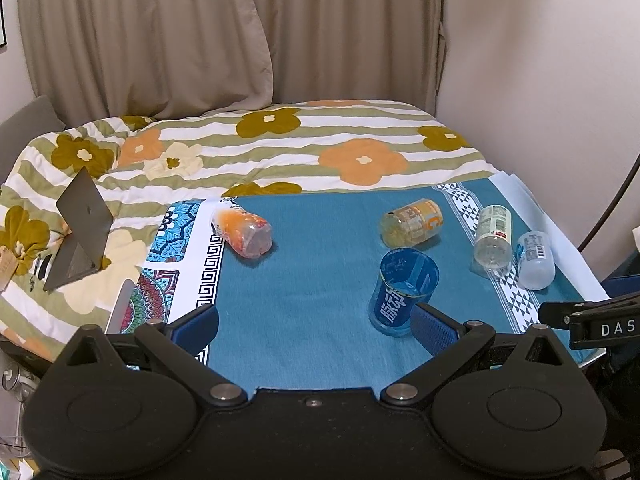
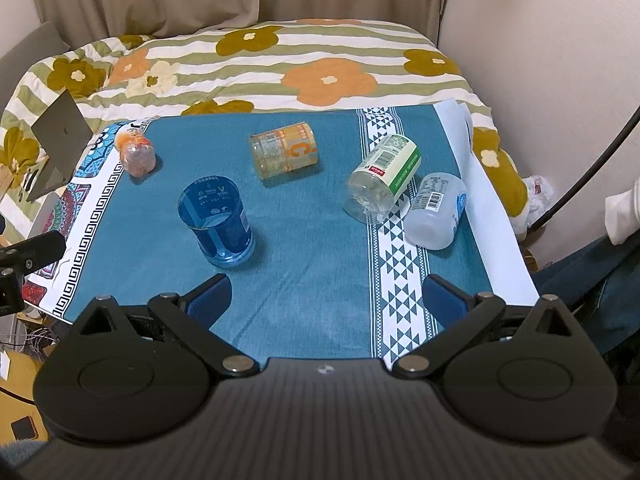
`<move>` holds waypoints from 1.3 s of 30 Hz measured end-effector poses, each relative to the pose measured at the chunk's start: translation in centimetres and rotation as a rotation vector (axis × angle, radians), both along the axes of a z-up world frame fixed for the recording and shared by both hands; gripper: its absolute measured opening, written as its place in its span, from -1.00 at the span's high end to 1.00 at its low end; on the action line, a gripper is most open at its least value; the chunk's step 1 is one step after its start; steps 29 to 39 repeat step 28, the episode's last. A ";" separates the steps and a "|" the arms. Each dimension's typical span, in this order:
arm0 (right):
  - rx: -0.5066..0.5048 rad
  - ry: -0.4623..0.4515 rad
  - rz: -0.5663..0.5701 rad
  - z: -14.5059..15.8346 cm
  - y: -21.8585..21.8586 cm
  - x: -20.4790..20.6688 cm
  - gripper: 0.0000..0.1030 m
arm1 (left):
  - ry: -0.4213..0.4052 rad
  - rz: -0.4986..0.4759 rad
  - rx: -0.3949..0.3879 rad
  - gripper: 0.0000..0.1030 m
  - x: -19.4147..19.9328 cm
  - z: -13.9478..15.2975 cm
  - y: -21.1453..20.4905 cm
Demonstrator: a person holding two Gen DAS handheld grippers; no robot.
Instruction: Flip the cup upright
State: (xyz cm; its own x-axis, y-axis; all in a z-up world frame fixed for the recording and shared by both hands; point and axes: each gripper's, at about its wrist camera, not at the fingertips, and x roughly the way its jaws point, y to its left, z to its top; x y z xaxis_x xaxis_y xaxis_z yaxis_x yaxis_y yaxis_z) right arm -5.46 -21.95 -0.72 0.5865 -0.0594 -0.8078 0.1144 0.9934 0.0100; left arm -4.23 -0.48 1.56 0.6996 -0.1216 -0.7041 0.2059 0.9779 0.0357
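A blue see-through cup [image 1: 402, 290] stands upright on the teal cloth [image 1: 304, 280], mouth up; it also shows in the right wrist view [image 2: 218, 220]. My left gripper [image 1: 316, 326] is open and empty, its right finger pad [image 1: 434, 330] just beside the cup's base. My right gripper [image 2: 328, 298] is open and empty, above the near part of the cloth [image 2: 312, 248], to the right of the cup. Four other cups lie on their sides: an orange one [image 2: 136, 152], a yellow-orange one [image 2: 286, 156], a green-labelled one [image 2: 382, 174] and a frosted white one [image 2: 436, 210].
A flowered striped quilt [image 1: 280, 144] covers the bed behind the table. A grey laptop [image 1: 78, 232] stands open on it at the left. A patterned mat [image 1: 176, 264] lies under the cloth's left edge. A wall and a black cable [image 2: 592, 160] are on the right.
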 end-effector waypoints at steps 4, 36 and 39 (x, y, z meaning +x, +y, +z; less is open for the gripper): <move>-0.001 0.000 -0.001 0.0 0.0 0.0 -1.00 | -0.002 -0.002 0.000 -1.00 0.1 0.0 0.1; 0.000 -0.002 -0.001 0.2 0.2 0.4 -1.00 | -0.028 0.045 0.006 -1.00 0.6 0.0 0.8; 0.000 -0.002 -0.001 0.2 0.2 0.4 -1.00 | -0.028 0.045 0.006 -1.00 0.6 0.0 0.8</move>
